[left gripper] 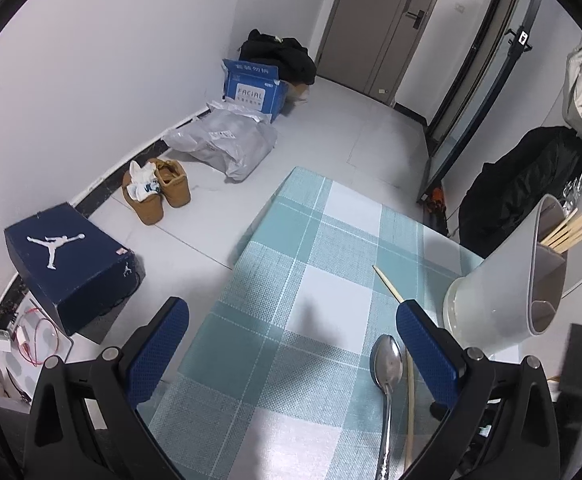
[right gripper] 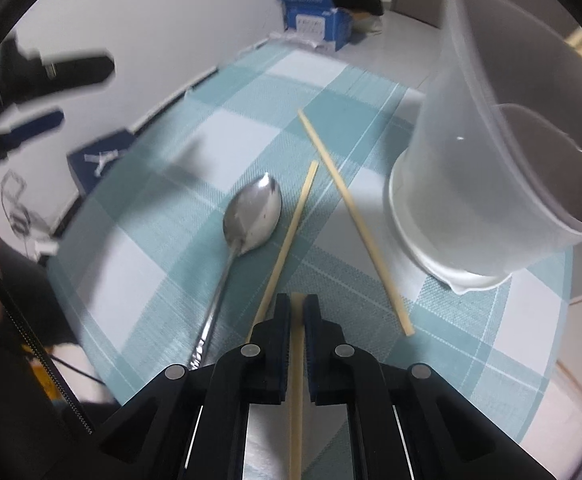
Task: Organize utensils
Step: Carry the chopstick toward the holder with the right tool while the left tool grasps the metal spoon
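Right tongs (right gripper: 297, 308), angled steeply down, pinch a chopstick (right gripper: 296, 400); left tongs (left gripper: 291, 336) hover spread wide.

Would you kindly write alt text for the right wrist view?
The right gripper is shut on a wooden chopstick above a teal checked tablecloth. Ahead lie a metal spoon and two more chopsticks, beside a translucent utensil holder.
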The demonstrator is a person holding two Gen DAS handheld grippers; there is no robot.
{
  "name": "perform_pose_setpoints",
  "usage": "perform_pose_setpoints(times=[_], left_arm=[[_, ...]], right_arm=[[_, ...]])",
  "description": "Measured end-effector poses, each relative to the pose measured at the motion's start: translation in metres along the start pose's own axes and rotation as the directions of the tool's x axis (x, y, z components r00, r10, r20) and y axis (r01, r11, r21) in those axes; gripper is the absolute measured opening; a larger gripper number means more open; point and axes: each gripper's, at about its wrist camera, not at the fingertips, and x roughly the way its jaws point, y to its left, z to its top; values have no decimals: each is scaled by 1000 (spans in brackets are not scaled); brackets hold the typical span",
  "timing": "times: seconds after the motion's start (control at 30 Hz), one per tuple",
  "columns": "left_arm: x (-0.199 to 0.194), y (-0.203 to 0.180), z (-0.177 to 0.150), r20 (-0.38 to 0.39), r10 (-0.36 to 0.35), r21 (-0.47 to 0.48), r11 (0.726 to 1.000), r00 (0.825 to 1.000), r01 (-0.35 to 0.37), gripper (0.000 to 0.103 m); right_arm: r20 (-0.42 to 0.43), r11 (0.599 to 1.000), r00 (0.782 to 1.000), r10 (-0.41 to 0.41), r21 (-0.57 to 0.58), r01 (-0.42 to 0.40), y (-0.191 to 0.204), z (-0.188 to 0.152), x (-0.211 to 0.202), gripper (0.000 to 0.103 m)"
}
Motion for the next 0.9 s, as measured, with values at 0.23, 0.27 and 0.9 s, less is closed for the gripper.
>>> perform_pose_setpoints(times=[0.23,0.27,0.9], left_arm=[[8,-15,-5,-8,34,71,997,999,-34,102],[12,-16,-6,-26,28,78,997,999,-26,102],[38,-60,-32,-221,26,245,969,975,30,102]], right_arm=[[139,968,981,133,193,-159,-27,-4,-28,6],[162,960,976,146,215,-179,-31,-4,-32,6],[448,824,856,258,360,-437,-96,-24,-77,6]])
